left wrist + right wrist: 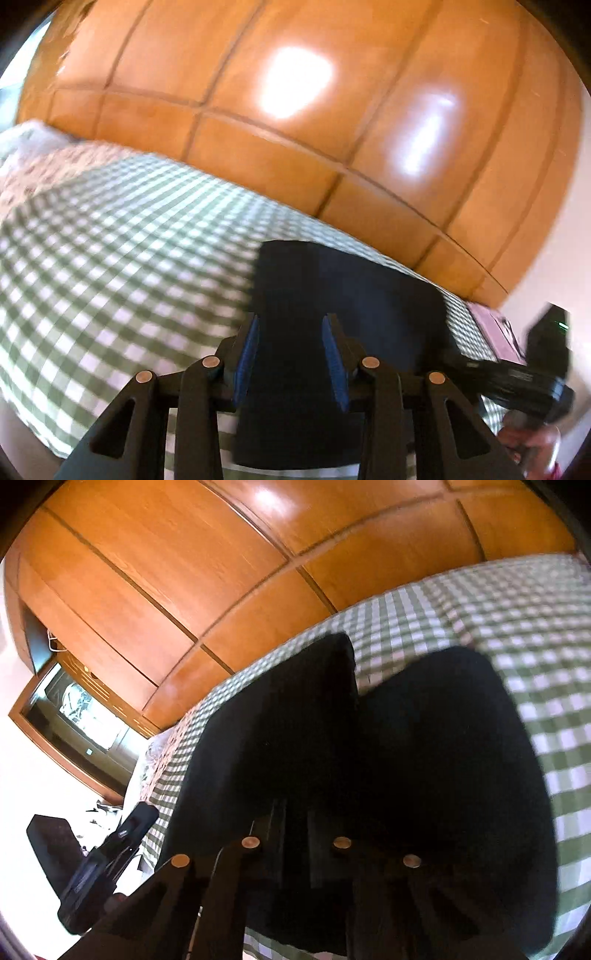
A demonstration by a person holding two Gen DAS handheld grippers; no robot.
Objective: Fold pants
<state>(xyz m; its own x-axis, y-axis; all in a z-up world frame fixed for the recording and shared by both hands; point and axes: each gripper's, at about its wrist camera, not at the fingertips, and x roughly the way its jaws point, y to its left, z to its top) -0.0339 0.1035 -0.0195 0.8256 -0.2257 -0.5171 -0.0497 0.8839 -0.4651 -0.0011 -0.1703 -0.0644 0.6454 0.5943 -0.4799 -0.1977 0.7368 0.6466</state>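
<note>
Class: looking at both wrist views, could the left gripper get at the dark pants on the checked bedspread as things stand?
Probably yes. The left gripper has its jaws apart with the pants right ahead, nothing between. The right gripper is off to the side.

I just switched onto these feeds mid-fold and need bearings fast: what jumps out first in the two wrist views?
The dark pants dominate, spread on the green-and-white checked bedcover and filling the middle of the right wrist view. Behind the bed, glossy orange wooden wardrobe doors fill the top of both views. In the left wrist view, the left gripper has its blue pads apart over the pants' edge.
</note>
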